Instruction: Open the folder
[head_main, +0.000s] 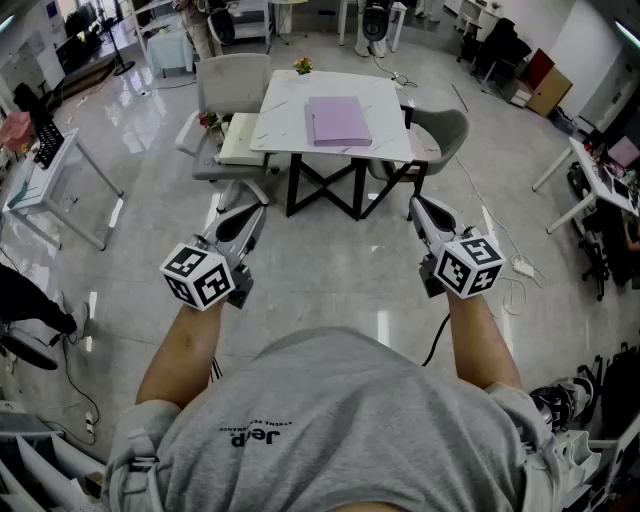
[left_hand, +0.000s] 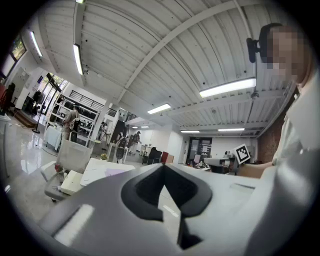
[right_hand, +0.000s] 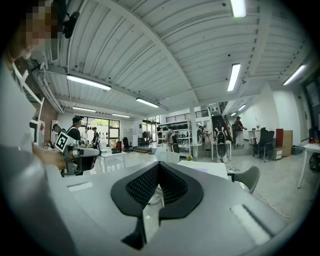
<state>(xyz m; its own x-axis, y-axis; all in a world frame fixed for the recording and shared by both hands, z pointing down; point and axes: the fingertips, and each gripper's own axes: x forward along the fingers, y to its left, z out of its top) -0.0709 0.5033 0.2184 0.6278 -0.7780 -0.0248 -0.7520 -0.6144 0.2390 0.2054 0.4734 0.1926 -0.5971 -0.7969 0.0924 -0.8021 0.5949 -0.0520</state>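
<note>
A closed purple folder (head_main: 338, 120) lies flat on the white table (head_main: 285, 112) some way ahead of me across the floor. My left gripper (head_main: 256, 207) and right gripper (head_main: 415, 202) are held level at waist height, well short of the table, one on each side. Both have their jaws together with nothing between them. In the left gripper view the left gripper (left_hand: 162, 165) points toward the table, where the folder (left_hand: 114, 171) shows faintly. Past the right gripper (right_hand: 157, 164) in its own view, the table top (right_hand: 210, 169) is visible.
A grey chair (head_main: 232, 80) with a white box (head_main: 238, 138) on its seat stands left of the table, and another chair (head_main: 447, 130) stands right. A small yellow item (head_main: 302, 66) sits at the table's far edge. Cables and a power strip (head_main: 522, 268) lie on the floor to the right.
</note>
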